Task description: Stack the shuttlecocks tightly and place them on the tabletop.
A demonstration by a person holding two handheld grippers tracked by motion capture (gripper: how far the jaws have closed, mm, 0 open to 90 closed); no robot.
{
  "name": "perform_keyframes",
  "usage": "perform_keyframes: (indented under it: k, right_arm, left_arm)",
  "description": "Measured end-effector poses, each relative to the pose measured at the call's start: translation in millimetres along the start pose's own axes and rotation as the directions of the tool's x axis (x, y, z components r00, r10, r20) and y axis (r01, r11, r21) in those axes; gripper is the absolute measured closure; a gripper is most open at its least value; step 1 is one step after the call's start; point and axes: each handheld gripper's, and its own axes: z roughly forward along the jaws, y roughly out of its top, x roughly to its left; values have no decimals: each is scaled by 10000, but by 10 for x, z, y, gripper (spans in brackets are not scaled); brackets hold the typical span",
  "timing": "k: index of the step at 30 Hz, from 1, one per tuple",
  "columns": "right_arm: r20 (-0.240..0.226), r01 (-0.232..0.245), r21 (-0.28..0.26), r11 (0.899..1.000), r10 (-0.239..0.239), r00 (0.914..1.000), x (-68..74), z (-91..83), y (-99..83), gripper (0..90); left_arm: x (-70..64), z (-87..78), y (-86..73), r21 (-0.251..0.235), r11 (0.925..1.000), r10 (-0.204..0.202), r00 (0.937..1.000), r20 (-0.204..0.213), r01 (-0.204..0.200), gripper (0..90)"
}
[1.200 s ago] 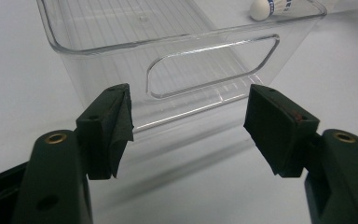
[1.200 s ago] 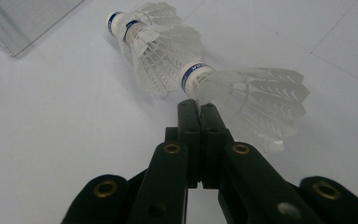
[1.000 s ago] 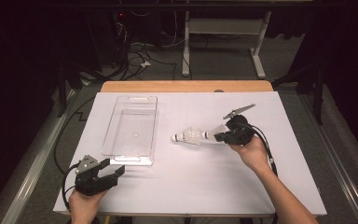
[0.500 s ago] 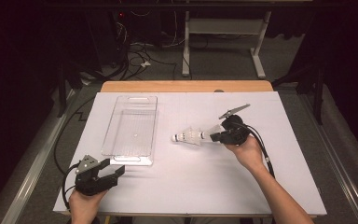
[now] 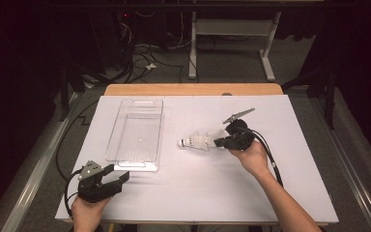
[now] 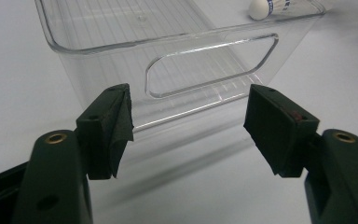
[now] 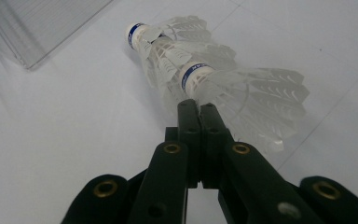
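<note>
At the left, our left gripper (image 5: 121, 178) waits with jaws spread before the clear tray (image 5: 136, 104). Mid-table, just right of it, lie the nested shuttlecocks (image 5: 199, 141): feather-light, fragile, easily crushed. Our right gripper (image 7: 199, 109) is pinched on the rear skirt's edge; the cork would be sturdier.

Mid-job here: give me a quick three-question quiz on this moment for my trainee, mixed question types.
1. True or false: the left gripper has its jaws shut on the clear tray.
2. Multiple choice: the right gripper is shut on A) a cable, B) the feather skirt of the nested shuttlecocks, C) the tray handle.
3. Fill in: in the high view the shuttlecocks' cork tip points toward the ____.

Key: 1. False; the jaws stand open, short of the tray's handle end. 2. B. 3. tray.
</note>
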Motion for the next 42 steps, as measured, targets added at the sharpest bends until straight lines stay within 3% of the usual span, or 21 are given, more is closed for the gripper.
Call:
perform_keyframes:
  k: [42]
  right_arm:
    - [-612, 28, -286, 9996, -45, 9981, 89, 184, 52, 900]
  left_arm:
    - [-1, 0, 0, 0, 10000, 9, 10000, 15, -9, 330]
